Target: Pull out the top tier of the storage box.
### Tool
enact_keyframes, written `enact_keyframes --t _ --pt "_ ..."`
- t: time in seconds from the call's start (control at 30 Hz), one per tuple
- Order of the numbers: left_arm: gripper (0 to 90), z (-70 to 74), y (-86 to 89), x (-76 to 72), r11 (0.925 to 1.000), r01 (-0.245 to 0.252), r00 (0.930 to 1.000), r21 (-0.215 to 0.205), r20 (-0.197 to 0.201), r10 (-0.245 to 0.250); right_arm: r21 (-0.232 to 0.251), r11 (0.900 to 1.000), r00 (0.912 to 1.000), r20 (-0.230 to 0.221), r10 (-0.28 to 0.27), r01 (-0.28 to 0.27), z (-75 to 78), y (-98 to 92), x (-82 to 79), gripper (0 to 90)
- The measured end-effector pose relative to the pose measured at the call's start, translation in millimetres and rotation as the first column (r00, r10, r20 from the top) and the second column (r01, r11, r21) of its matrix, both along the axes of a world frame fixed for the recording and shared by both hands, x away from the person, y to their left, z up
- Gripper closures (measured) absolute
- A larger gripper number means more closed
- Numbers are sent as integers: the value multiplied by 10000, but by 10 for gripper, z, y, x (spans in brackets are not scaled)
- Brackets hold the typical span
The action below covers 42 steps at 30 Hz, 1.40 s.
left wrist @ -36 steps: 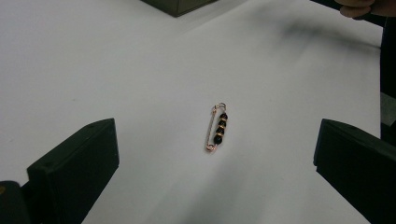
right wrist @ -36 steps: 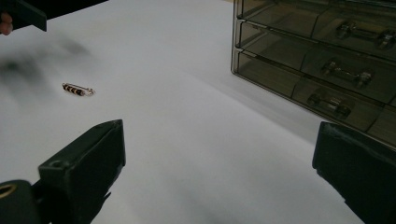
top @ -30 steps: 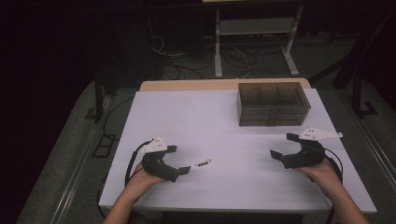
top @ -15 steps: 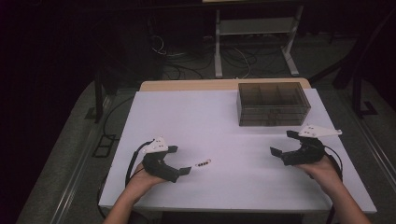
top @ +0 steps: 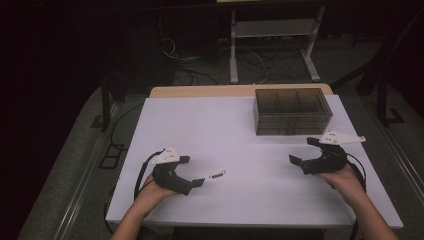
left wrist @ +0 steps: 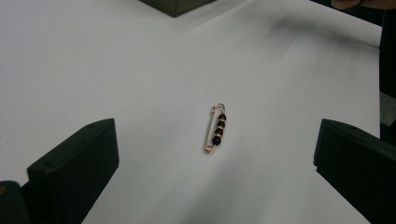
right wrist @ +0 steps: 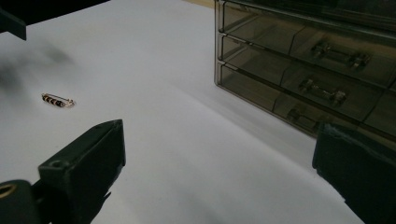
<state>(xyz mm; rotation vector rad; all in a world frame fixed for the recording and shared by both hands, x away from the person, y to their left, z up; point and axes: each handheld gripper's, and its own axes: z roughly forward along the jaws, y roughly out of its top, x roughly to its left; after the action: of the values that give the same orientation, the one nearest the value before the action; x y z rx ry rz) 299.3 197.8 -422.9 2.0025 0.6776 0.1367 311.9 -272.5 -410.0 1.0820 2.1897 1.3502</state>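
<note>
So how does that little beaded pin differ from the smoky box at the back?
The beaded pin is tiny, thin, copper-toned metal with dark beads, lying flat between the left gripper's open jaws. The drawer box is far bigger, smoky see-through, standing upright with handled drawers, nearer the right gripper. Both rest on the white table.

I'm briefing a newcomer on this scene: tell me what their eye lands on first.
First comes the small rose-gold safety pin strung with black beads, lying alone on the white table just ahead of the open left hand-held gripper. Next is the smoky translucent plastic drawer chest at the table's far right, beyond the open right hand-held gripper.
</note>
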Motion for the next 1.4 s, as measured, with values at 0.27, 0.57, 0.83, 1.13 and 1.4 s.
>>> enact_keyframes --t 0.27,0.57,0.83,1.13,1.4 --pt "0 -1 3 -1 10000 -24 10000 -23 1 24 -15 10000 10000 65 -36 36 29 9 39 22" --pt "0 -6 -1 -1 10000 -52 10000 -32 -8 52 -20 10000 9999 125 -79 79 49 7 82 22" --pt "0 -7 0 0 10000 -39 10000 -46 -27 39 -47 9999 9999 101 -115 115 48 13 125 22" --pt "0 -12 1 1 10000 -22 10000 -46 -35 22 27 9998 9998 127 -183 183 65 3 168 21" --pt "0 -20 -6 -2 10000 21 10000 -6 -50 -21 25 9997 9996 138 -236 235 75 -10 192 22"
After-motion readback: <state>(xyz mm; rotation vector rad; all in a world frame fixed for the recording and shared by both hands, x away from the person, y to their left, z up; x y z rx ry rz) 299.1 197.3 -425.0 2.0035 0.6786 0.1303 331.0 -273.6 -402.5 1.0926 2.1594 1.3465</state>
